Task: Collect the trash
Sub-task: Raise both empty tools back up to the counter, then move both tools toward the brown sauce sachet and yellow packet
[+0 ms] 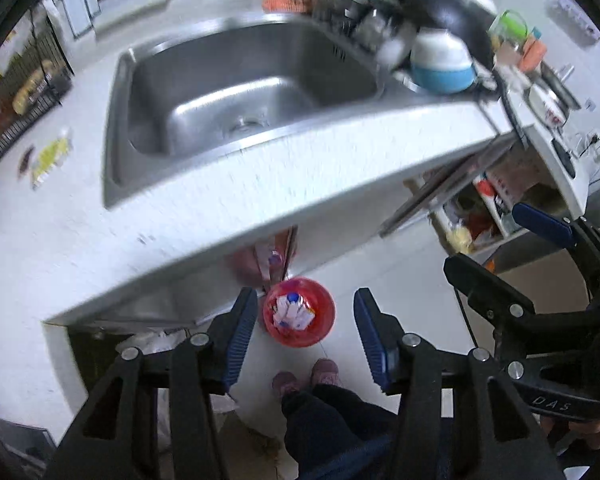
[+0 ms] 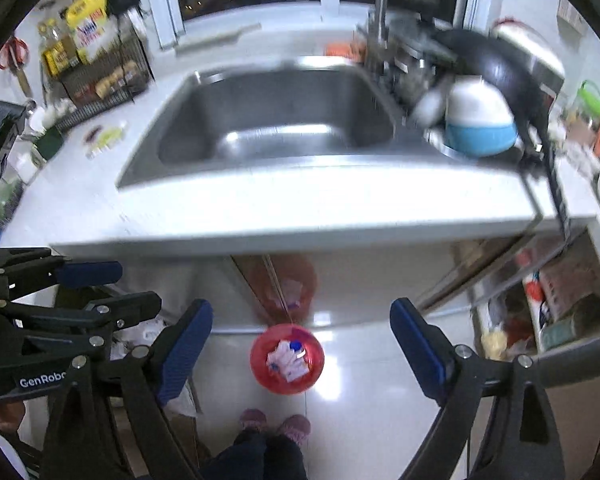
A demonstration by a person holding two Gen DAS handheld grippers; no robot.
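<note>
We stood at a white kitchen counter (image 1: 80,232) with a steel sink (image 1: 236,92) sunk into it, dishes stacked to its right and a dark window behind. In the left wrist view, the left gripper (image 1: 305,330) hung out past the counter's front edge, its blue pads spread wide with nothing between them. Directly below them on the pale floor sat the red bin (image 1: 299,312), already holding white and blue wrappers. The right gripper (image 1: 496,240) showed at the right edge, its two jaws apart. On the counter left of the sink lay a yellow-green wrapper (image 1: 50,158) with a small dark scrap (image 1: 25,160) just beside it, both loose and untouched.

In the right wrist view, the same counter and sink filled the upper half, with a wire rack (image 2: 104,76) of jars and packets at the back left. The right gripper (image 2: 302,346) was likewise spread and empty above the bin (image 2: 287,358). The wrapper (image 2: 107,138) lay well to the left, nearer the left gripper (image 2: 80,292).

We judged the next pick best taken by the left claw: come down flat on the thin wrapper, pads straddling its short side, and close fully, since light film could slide away on the smooth counter. Both views were blurred by motion.
</note>
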